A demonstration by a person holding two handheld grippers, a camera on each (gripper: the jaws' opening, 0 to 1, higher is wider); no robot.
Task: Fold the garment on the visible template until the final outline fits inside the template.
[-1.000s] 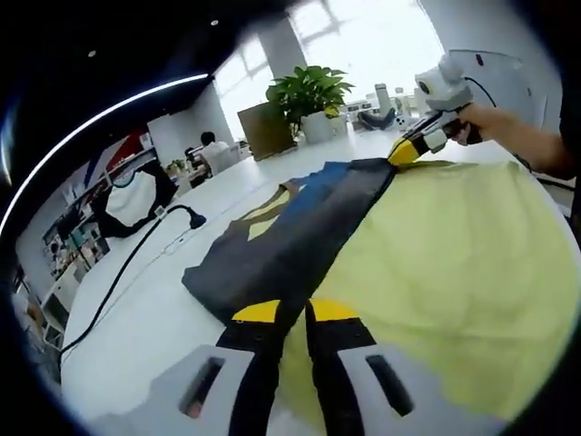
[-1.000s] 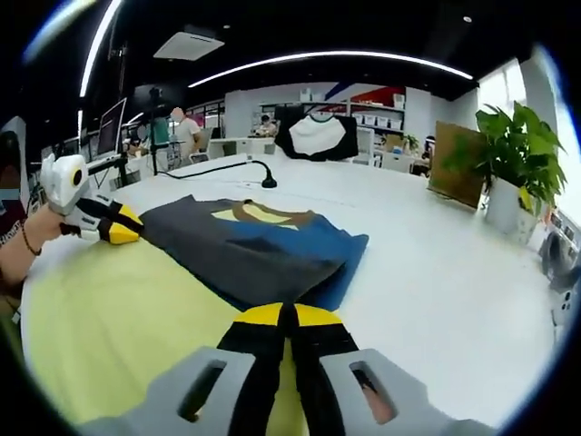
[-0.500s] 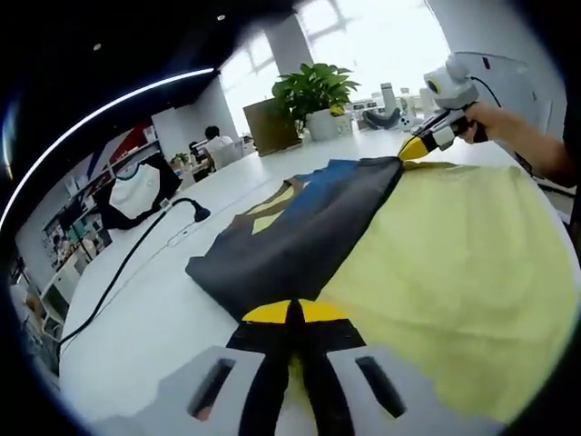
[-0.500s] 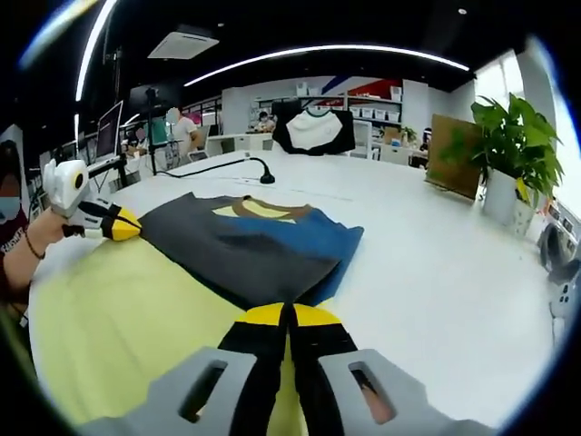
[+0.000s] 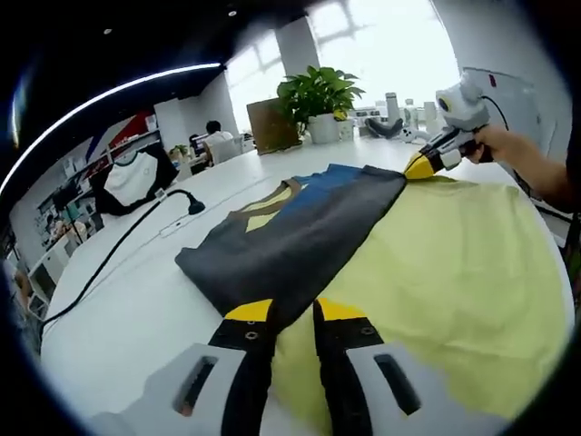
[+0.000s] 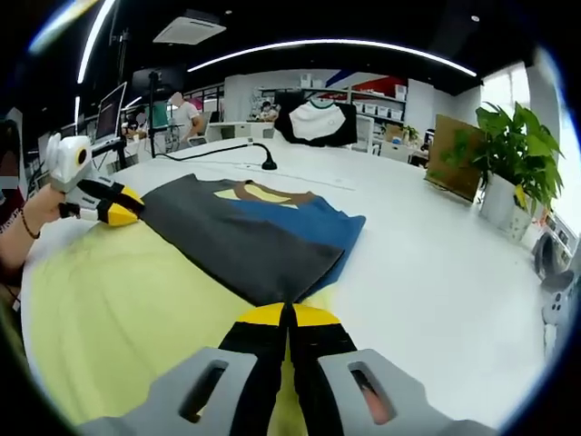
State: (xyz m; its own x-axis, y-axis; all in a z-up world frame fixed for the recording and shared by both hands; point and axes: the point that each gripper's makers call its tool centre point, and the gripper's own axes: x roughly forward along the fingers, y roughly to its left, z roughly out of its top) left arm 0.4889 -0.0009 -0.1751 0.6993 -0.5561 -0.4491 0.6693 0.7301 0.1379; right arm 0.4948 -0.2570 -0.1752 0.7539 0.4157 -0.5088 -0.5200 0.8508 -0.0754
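- The garment (image 5: pixel 300 232), a dark grey, blue and yellow piece, is lying folded on the white tabletop (image 6: pixel 436 263), partly on the pale yellow template (image 5: pixel 454 263) and partly hanging over its edge onto bare tabletop.
- The left tongs (image 5: pixel 282 313) are standing a little spread, with the near corner of the dark fabric lying between the tips.
- The right tongs (image 6: pixel 287 315) are looking pressed together at the other corner of the same folded edge; I cannot tell if fabric is really pinched there.
- The risk, I think, is uneven pulling: if one corner is slipping free, the fold is skewing and the blue part (image 6: pixel 304 232) is staying outside the template.
- A black cable (image 5: pixel 109 263) is lying well apart from the work.
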